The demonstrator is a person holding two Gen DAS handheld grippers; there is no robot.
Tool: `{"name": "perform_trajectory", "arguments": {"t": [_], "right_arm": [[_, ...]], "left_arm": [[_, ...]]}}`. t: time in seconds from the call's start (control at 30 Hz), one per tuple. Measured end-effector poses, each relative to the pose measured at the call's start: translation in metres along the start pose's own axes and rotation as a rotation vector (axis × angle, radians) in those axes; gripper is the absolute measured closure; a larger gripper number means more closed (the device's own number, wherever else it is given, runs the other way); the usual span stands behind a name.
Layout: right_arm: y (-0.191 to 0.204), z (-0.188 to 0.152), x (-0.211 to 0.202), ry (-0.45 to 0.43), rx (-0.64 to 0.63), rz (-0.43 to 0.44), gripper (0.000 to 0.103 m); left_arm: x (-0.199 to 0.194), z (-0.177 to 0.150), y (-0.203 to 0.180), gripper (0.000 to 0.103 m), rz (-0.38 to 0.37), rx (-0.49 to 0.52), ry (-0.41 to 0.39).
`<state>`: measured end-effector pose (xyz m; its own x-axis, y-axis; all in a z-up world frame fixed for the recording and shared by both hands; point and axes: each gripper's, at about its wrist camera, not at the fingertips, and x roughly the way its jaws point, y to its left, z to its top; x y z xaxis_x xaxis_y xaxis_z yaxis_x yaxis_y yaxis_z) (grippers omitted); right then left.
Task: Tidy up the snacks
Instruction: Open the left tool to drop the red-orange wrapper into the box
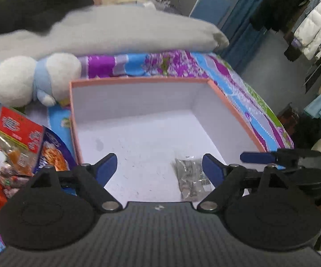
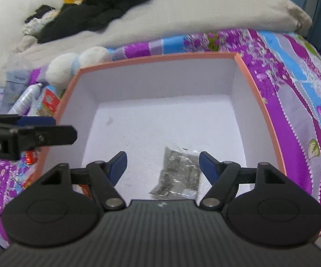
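Left wrist view: the left tongs (image 1: 159, 168) hang with jaws apart and empty over an orange-rimmed box (image 1: 138, 80) resting on a floral bedsheet (image 1: 238, 82). 1 silver snack packet (image 1: 190, 179) lies flat on the box's white floor at about 5 o'clock, close to the near edge. More snacks, among them a red packet (image 1: 19, 131), sit piled on the bed outside the box at 9 o'clock, beside a white plush toy (image 1: 34, 79).

From the right wrist view, the right tongs (image 2: 162, 166) are likewise spread and hold nothing, hovering just above the same silver packet (image 2: 178, 174).

Judging by its crinkled foil, the packet looks light, soft and slippery; a pinch across a sealed edge would likely hold better than a squeeze on the filled middle, which could crush the contents. The piled packets appear similarly thin and pliable.
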<state>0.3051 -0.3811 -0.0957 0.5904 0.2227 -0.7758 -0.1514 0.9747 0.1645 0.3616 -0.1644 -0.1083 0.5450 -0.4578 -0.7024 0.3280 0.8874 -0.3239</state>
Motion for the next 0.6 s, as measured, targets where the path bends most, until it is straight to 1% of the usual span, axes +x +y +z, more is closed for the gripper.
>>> {"name": "perform_trajectory", "arguments": {"t": [0.1, 0.3, 0.47, 0.6], "right_arm": [[0.010, -0.012, -0.006, -0.027, -0.002, 0.027, 0.030], [0.029, -0.034, -0.021, -0.100, -0.012, 0.043, 0.030], [0.046, -0.048, -0.036, -0.176, -0.043, 0.035, 0.030], [0.056, -0.061, -0.045, -0.224, -0.045, 0.042, 0.030]], "left_arm": [[-0.019, -0.011, -0.005, 0.016, 0.026, 0.044, -0.057], [-0.055, -0.033, -0.002, 0.016, 0.058, 0.052, -0.148], [-0.084, -0.052, 0.002, 0.016, 0.085, 0.047, -0.203], [-0.104, -0.067, 0.007, 0.016, 0.087, 0.034, -0.231]]}}
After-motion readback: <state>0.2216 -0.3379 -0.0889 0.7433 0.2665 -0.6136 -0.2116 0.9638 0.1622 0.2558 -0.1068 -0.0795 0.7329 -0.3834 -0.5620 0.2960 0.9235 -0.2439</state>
